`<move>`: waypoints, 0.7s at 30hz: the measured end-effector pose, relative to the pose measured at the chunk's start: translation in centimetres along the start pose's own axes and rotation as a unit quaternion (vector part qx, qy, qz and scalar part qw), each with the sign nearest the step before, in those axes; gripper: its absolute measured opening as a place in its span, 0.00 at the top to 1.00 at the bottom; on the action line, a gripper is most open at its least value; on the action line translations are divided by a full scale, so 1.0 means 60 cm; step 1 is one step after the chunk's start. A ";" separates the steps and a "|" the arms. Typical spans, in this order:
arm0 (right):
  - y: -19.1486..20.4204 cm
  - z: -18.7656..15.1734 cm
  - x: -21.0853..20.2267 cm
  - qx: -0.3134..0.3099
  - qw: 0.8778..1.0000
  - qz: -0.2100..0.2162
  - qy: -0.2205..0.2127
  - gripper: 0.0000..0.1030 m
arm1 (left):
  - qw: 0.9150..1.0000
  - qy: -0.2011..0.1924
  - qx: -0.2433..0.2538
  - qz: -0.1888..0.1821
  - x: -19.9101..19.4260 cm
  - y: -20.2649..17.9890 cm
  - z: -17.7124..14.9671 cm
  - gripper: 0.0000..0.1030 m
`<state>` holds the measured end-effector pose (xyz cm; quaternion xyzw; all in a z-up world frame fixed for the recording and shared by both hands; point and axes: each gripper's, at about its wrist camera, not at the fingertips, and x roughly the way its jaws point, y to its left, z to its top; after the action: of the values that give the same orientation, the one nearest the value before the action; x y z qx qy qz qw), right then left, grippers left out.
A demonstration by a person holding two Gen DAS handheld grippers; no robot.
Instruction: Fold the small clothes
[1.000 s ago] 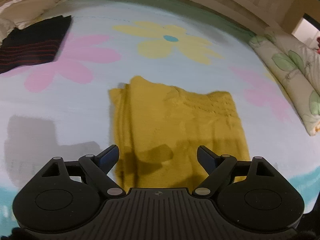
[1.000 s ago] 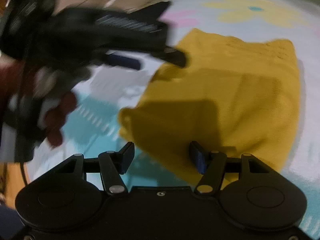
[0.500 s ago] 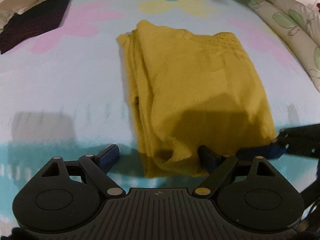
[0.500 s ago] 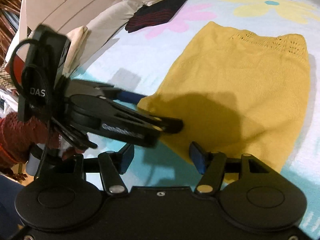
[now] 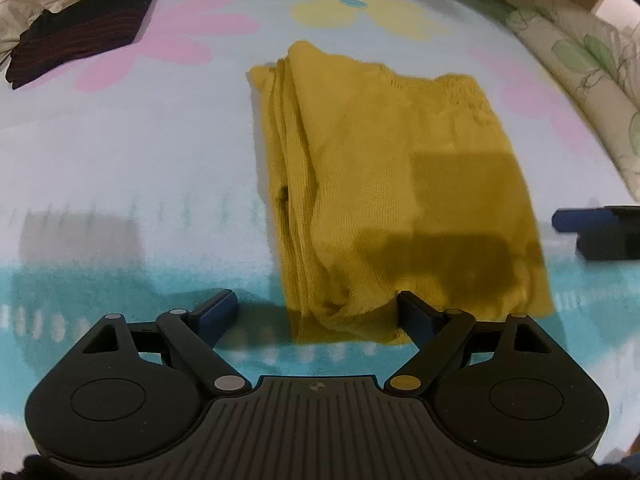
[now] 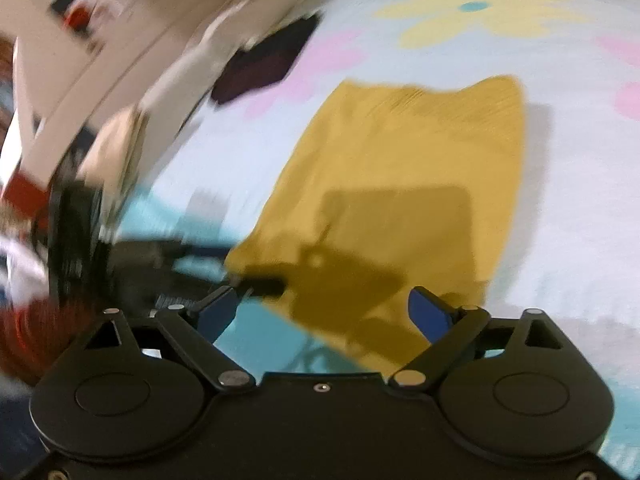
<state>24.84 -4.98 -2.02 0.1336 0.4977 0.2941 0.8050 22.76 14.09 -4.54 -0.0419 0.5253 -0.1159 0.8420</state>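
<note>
Flowered bedspread [image 5: 120, 168] carries yellow knit garment [image 5: 400, 184], folded narrow, centre. Left view: left gripper [image 5: 316, 312] spread wide, straddling near left corner, likely for next fold. Right view, blurred: right gripper [image 6: 324, 312], jaws just opened, straddling near edge without pinching it.

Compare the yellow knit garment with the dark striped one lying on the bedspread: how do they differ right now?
The yellow knit garment is plain mustard; the dark striped garment is black with thin red stripes. The yellow one lies mid-bedspread, its near corner between the open left gripper fingers; the dark one sits at the far left edge, away from both grippers. The yellow one looks larger in view. Both lie folded flat on the flowered bedspread.
</note>
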 end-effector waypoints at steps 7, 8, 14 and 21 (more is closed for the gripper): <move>-0.071 0.020 -0.025 0.104 0.990 -0.025 -0.090 0.00 | 0.998 -0.058 -0.031 0.013 -0.019 0.005 0.030 0.16; -0.078 0.021 -0.022 0.113 0.989 -0.028 -0.096 0.00 | 0.998 -0.059 -0.031 0.012 -0.016 0.002 0.033 0.16; -0.130 0.026 -0.008 0.165 0.979 -0.035 -0.115 0.00 | 0.999 -0.045 0.002 0.014 0.007 -0.024 0.038 0.16; -0.157 0.045 0.030 0.171 0.979 -0.031 -0.107 0.00 | 0.999 -0.034 0.013 0.024 0.024 -0.033 0.031 0.16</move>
<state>31.02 -11.13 -6.84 0.2847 0.4554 0.1638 0.8275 24.75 11.73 -4.61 -0.0227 0.4958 -0.1012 0.8622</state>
